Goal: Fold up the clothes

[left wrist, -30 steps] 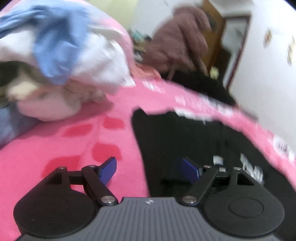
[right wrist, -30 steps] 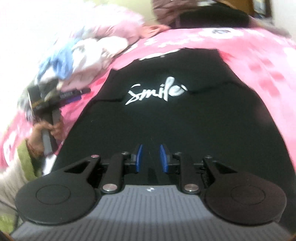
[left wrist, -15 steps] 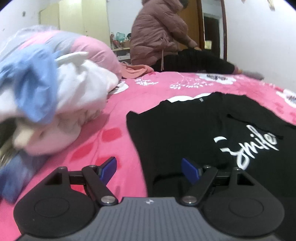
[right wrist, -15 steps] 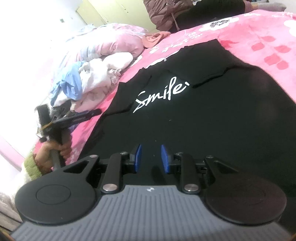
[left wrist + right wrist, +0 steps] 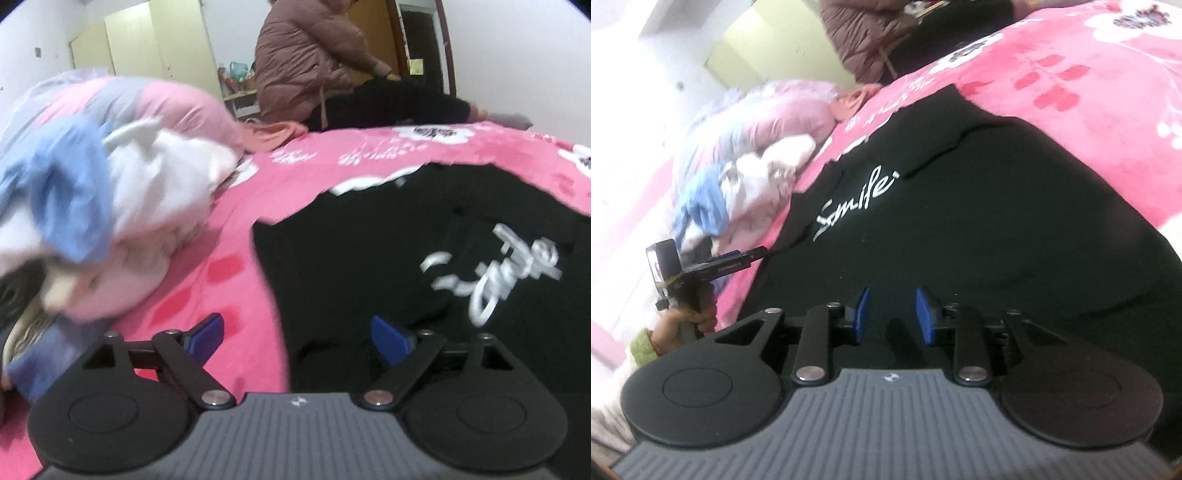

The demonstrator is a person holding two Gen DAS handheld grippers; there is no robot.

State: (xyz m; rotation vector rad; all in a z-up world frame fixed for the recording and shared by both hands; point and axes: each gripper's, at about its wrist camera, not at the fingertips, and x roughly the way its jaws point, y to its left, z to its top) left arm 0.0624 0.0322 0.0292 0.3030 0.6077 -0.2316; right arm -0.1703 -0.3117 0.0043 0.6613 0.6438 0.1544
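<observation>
A black T-shirt [image 5: 369,258] with white "Smile" lettering lies spread flat on the pink bed. My left gripper [image 5: 297,336] hovers over the shirt's left edge. Its jaws are opening wide and the hem runs beneath the gap, touched by neither blue pad. My right gripper [image 5: 894,314] hangs low over the shirt [image 5: 997,206] near its lower part. Its jaws are opening with a narrow gap, and only dark fabric shows below them. In the right wrist view a hand [image 5: 683,317] holds the left gripper [image 5: 738,260] at the shirt's left side.
A loose pile of white, blue and pink clothes [image 5: 110,206] sits left of the shirt, seen too as the pile [image 5: 738,184]. The pink floral bedspread [image 5: 369,147] runs back to a person in a mauve padded jacket [image 5: 303,62] sitting at the far edge. Pale yellow wardrobes [image 5: 159,48] stand behind.
The left gripper's jaws have spread wider and its view has levelled out. The right gripper has rolled, sunk closer to the shirt, and its pads have parted slightly.
</observation>
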